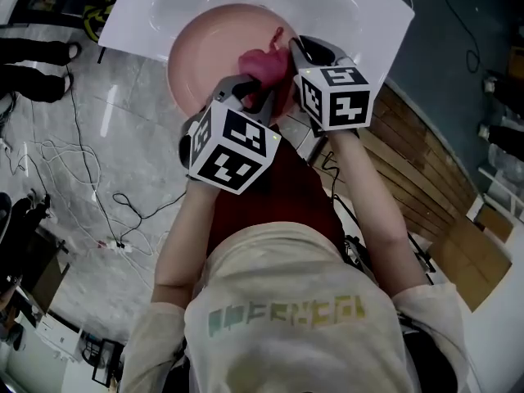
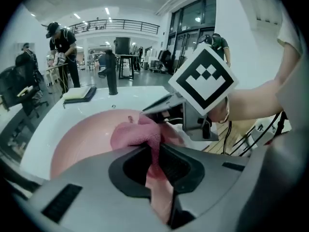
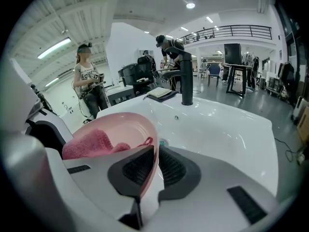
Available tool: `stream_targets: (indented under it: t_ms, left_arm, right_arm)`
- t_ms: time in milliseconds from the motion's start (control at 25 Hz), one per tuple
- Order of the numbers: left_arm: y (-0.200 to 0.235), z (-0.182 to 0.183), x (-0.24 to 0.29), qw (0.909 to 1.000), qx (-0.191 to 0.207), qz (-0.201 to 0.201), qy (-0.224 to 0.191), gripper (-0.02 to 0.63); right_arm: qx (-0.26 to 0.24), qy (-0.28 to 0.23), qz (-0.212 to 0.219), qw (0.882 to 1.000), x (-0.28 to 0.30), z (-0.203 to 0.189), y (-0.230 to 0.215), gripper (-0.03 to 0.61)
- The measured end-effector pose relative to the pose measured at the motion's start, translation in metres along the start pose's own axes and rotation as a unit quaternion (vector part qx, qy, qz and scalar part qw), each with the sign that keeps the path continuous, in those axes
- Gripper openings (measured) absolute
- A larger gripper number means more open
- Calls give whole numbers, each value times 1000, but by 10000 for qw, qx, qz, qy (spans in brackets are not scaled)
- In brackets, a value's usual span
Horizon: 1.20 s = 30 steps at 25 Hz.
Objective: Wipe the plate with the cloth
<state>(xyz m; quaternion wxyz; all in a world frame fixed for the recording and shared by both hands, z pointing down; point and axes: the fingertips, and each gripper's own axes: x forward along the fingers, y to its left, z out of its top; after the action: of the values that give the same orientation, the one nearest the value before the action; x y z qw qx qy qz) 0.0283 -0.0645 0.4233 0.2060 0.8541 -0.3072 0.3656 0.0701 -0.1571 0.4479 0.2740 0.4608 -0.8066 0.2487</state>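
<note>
A pink plate (image 1: 209, 47) is held over the white sink (image 1: 344, 11). My right gripper (image 3: 155, 170) is shut on the plate's rim (image 3: 153, 144). A pink cloth (image 2: 137, 134) lies bunched on the plate's inner face, and my left gripper (image 2: 157, 161) is shut on it. In the head view the cloth (image 1: 264, 62) shows near the plate's right side, between the left gripper (image 1: 246, 97) and the right gripper (image 1: 299, 56). The right gripper view shows the cloth (image 3: 94, 143) inside the plate (image 3: 120, 127).
A black tap (image 3: 187, 86) stands at the sink's far side, with a drain hole (image 3: 176, 117) below it. A dark tray (image 2: 79, 94) rests on the sink ledge. People stand in the background. Cables (image 1: 74, 178) trail on the floor at left.
</note>
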Motion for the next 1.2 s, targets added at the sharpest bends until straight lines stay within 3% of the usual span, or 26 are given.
stream_targets:
  t_ms: [520,1200]
  left_arm:
    - [14,-43,-26,9992,-255,242,203,61]
    - [42,-64,-53,9967,-347,633,375,61]
  right_arm:
    - [-211,27,-89,9997,6,-1,5,57]
    - [-314,45,-160,9994,1,0,7,58]
